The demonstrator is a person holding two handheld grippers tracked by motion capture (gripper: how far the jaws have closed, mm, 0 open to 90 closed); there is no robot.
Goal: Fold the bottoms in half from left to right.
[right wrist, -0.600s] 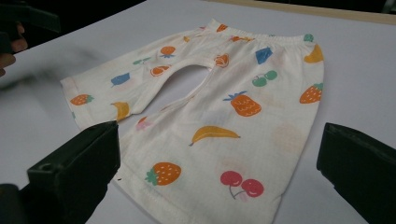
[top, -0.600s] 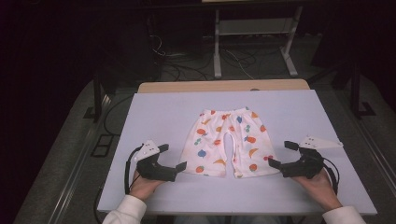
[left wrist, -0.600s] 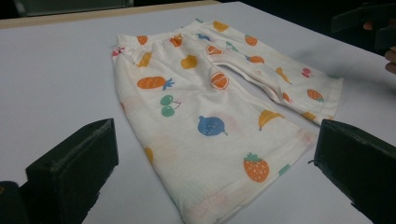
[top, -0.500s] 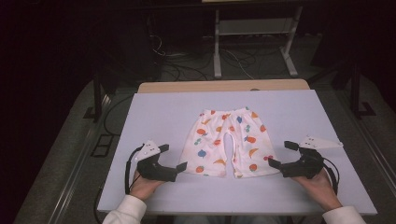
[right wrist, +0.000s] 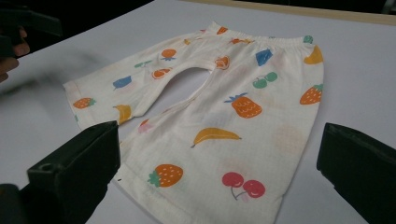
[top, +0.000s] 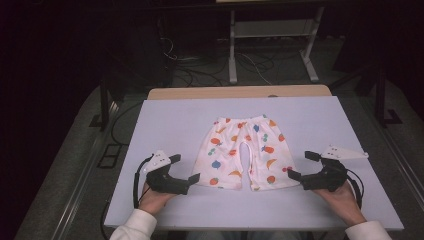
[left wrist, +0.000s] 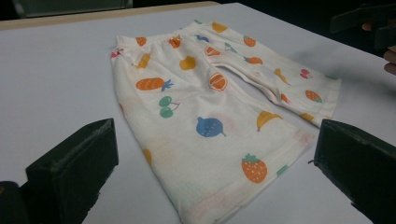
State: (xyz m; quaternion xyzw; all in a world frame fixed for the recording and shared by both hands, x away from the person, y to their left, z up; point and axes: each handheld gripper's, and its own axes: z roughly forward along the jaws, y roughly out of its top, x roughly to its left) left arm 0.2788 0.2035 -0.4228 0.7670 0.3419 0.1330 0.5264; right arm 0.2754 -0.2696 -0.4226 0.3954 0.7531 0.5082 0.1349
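Fruit-print baby shorts [top: 243, 154] lie flat at the middle of the white table [top: 165, 125], waistband toward the far edge. The gripper views reveal strawberry, banana and cherry prints. The left gripper [top: 184, 169] and right gripper [top: 300, 165] flank the leg hems, jaws wide, gripping nothing.

Bare table [top: 170, 125] rings shorts [top: 243, 152]; no obstacles nearby.

So the table [top: 165, 125] has a pale lavender-white top with a strip of light wood showing along its far edge. Lying flat on it, about centre, is a small pair of white shorts [top: 243, 152] with a fruit print, waistband at the far side, leg openings nearer the person.
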